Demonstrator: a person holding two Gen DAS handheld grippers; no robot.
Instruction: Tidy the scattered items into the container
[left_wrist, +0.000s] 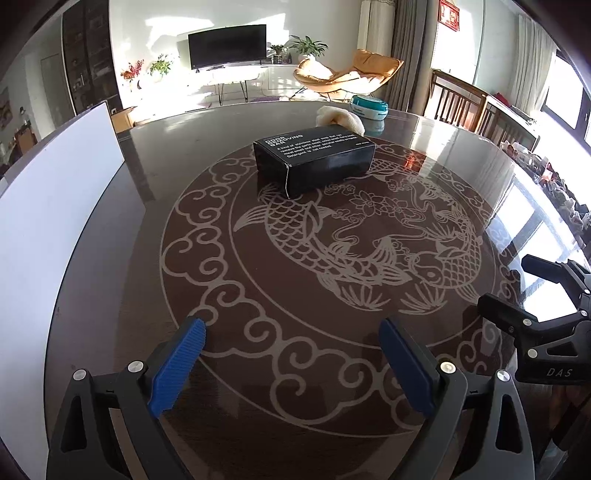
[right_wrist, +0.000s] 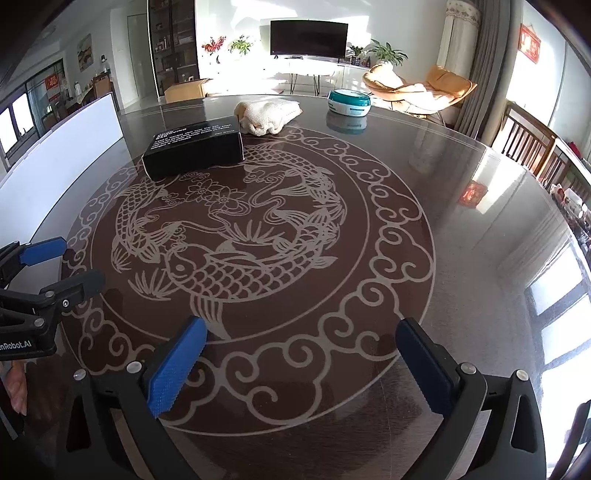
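Observation:
A black carton with white print (left_wrist: 314, 162) (right_wrist: 194, 149) lies on the dark round table (left_wrist: 295, 258) (right_wrist: 461, 258), beyond both grippers. Behind it rests a cream folded cloth (left_wrist: 341, 118) (right_wrist: 267, 114), and a round teal and white tin (left_wrist: 369, 105) (right_wrist: 349, 99) sits near the far edge. A white container's side (left_wrist: 55, 240) (right_wrist: 55, 155) stands along the table's left. My left gripper (left_wrist: 291, 332) (right_wrist: 79, 260) hovers open over the near part of the table, nothing between its blue pads. My right gripper (right_wrist: 301, 328) (left_wrist: 508, 282) is open beside it, likewise holding nothing.
Wooden chairs (left_wrist: 458, 103) (right_wrist: 524, 147) stand past the table's right edge. Beyond the far edge are an orange armchair (left_wrist: 351, 74), a television and plants. The glossy top reflects bright windows at the right. A hand (right_wrist: 14, 387) shows at the left edge.

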